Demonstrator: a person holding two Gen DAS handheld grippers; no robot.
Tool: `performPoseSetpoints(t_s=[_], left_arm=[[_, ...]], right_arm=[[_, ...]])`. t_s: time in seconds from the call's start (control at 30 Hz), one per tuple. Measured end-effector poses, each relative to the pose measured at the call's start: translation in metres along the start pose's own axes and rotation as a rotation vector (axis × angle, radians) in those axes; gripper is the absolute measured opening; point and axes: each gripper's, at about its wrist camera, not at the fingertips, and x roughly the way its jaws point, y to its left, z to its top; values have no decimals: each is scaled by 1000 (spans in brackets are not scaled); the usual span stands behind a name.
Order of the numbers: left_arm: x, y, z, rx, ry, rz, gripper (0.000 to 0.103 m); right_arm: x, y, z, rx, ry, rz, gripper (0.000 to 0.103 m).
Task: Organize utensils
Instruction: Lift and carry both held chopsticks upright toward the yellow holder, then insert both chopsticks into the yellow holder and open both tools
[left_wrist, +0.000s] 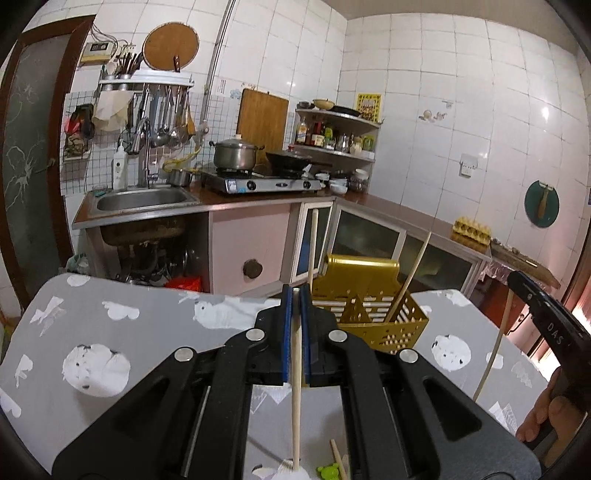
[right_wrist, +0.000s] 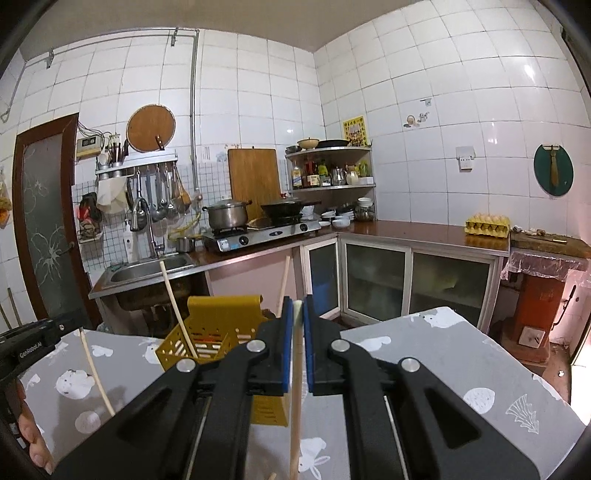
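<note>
Left gripper (left_wrist: 296, 291) clamped on pale chopstick (left_wrist: 295, 398), stick running upright between blue pads (left_wrist: 286, 332), lower end down near table. Right gripper (right_wrist: 297, 304) clamped on second chopstick (right_wrist: 295, 406), same upright hold. Gold utensil basket (left_wrist: 373, 314) just beyond both grippers on grey patterned tablecloth (left_wrist: 110, 332); two chopsticks (left_wrist: 410, 273) already standing in it, leaning. Green small item (left_wrist: 327, 472) on cloth below left gripper. Kitchen counter (right_wrist: 424, 236) with sink (left_wrist: 142, 201) and stove (left_wrist: 262, 182) behind.

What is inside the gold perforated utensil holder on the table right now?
The gold perforated plastic utensil holder holds two pale wooden chopsticks standing tilted, their upper ends sticking out above the rim. Their lower ends and anything lying at the bottom are hidden by the holder's walls.
</note>
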Motion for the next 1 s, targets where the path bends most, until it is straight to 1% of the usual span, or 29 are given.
performPoseSetpoints(t_s=[0.17,0.27,0.43,0.67,0.77,0.87,0.93,1.0], left_arm=[[-4,-4,15,8,-36,-17,3],[-10,-8,28,16,-64,-22,3],[-20,-21,62,35,-123,-32,3],[-27,-46,119,73,-241,-30,3],[-18,-57,136,100,-280,-29,3],[0,-66,144,131,-294,-15,3],[14,-68,143,127,-286,-16,3],[35,-65,136,114,-260,-23,3]], right_arm=[[5,4,12,1,-28,7,6],[8,6,27,14,-48,18,6],[16,14,56,8,-83,32,6],[24,28,104,-12,-176,34,6],[35,31,119,-5,-210,24,6],[55,30,128,22,-221,23,6],[68,31,125,25,-223,20,6],[84,29,116,30,-207,24,6]])
